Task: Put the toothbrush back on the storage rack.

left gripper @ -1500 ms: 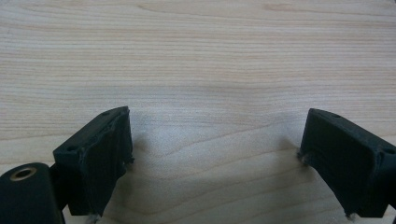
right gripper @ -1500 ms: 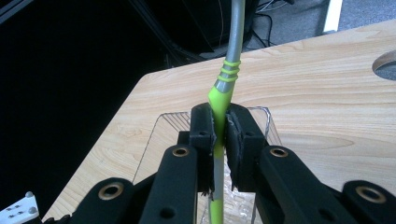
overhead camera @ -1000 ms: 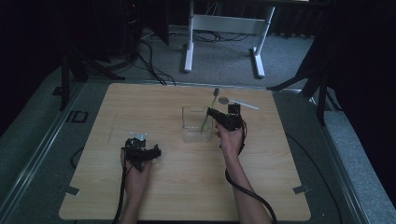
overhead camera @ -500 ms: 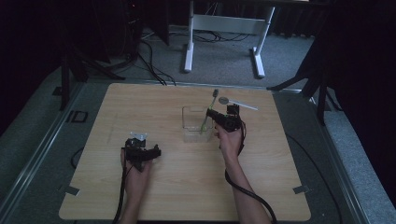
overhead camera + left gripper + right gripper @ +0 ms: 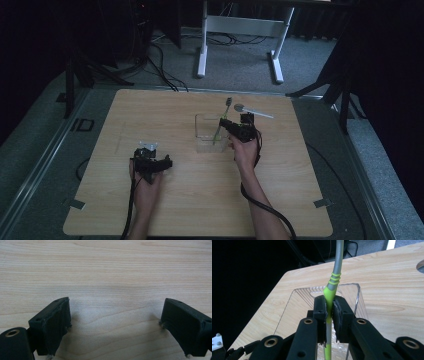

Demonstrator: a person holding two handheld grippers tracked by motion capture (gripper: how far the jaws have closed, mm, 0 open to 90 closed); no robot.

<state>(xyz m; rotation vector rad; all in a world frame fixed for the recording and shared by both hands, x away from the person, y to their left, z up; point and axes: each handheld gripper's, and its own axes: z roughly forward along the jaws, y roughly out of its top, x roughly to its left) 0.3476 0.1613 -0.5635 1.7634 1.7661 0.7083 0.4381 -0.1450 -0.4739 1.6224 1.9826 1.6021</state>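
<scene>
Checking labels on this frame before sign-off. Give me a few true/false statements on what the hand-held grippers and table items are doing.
1. The right hand-held gripper is shut on a green-and-grey utensil. True.
2. The left hand-held gripper grips a spoon. False: its jaws stand open over bare table.
3. A clear plastic container sits under the held utensil. True.
4. A spoon lies inside the container. False: it lies on the table beyond it.
</scene>
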